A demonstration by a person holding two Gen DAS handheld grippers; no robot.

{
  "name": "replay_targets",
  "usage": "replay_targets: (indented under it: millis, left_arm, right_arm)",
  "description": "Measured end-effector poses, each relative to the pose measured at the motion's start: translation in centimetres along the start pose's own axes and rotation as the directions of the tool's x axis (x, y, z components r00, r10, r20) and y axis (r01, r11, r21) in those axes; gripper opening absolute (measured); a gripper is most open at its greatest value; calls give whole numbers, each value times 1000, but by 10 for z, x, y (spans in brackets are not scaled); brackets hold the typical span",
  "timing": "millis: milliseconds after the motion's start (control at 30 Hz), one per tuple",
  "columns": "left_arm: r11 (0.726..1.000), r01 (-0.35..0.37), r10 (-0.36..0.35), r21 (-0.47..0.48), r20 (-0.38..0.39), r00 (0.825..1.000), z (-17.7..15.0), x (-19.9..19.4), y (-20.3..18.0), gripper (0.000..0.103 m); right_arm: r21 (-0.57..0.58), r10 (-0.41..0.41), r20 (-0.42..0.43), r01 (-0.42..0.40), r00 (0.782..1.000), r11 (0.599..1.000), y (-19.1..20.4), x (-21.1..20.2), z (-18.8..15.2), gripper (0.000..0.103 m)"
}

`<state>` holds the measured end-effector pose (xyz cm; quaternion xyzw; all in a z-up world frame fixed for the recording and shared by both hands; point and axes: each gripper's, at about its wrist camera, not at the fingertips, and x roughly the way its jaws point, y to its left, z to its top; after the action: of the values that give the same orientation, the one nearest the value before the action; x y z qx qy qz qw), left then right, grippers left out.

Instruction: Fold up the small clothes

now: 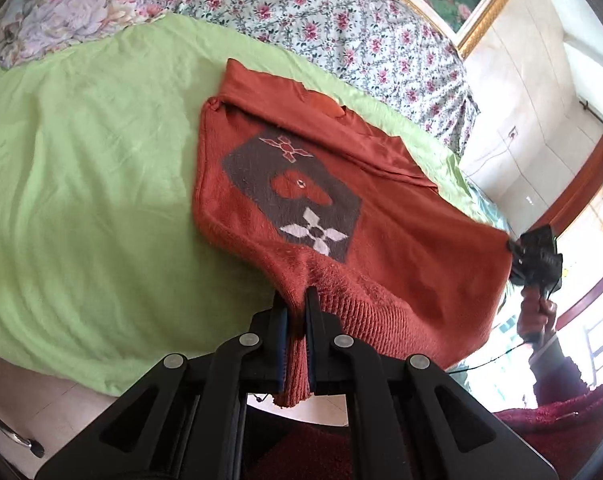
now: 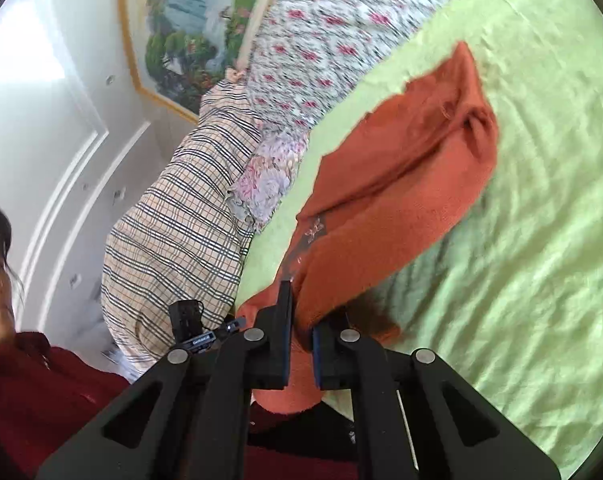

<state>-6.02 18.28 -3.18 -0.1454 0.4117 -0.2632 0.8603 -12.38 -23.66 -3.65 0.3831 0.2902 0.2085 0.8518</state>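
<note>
Green sheet [image 1: 81, 184] on the bed has wide bare cloth left of the sweater [image 1: 301, 200] in the left wrist view; floral quilt [image 1: 321, 20] borders its far edge, plaid pillow [image 2: 173, 232] and framed landscape painting [image 2: 189, 20] beyond, white panelled wall. Rust-red sweater lies half on the sheet, collar end far, ribbed hem near and lifted off the bed edge. Left claw [image 1: 297, 320] pinching hem; right claw [image 2: 301, 332] pinching the other hem corner.

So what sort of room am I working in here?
Most likely a bedroom: the sweater lies on a bed with a green sheet, a floral quilt and a plaid pillow.
</note>
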Motion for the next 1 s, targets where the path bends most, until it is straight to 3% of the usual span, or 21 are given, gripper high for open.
replay_targets:
  millis: [67,133,200,367,433,500,600,667,800,1000]
  left_arm:
    - [1000,-7,7,-1,-7,1000,0,3,1,5]
    - [1000,-13,12,-5,-13,1000,0,6,1,5]
    - [1000,-14,14,-11,-17,1000,0,9,2,5]
    - [1000,-18,18,-14,-25,1000,1,15,2,5]
    - [1000,-21,21,-13,-19,1000,0,12,0,5]
    - [1000,-16,16,-13,0,1000,3,6,-3,5]
    - [1000,-11,12,-19,29,1000,7,0,-3,5]
    - [999,-15,16,-38,36,999,10,0,-2,5]
    - [1000,-3,5,-31,85,996,25,-6,-10,5]
    - [1000,15,-11,-21,175,985,70,1,-15,5]
  right_arm:
    - [28,7,-28,-6,1000,1000,-5,7,-5,14]
    - [26,5,-59,-4,998,1000,-5,14,-12,22]
    - [-1,-18,-92,18,996,1000,-2,21,-20,45]
    - [-82,-82,-145,70,986,994,4,29,-37,49]
    - [-103,-98,-158,82,983,991,7,30,-39,46]
    - [-122,-111,-149,93,983,988,13,26,-38,16]
    - [-87,-24,-43,20,999,996,17,3,-28,6]
    - [-68,6,12,-5,1000,998,14,-8,-23,5]
    - [-65,-5,20,6,1000,998,16,-5,-18,5]
    - [-70,-2,90,8,996,998,26,-2,12,5]
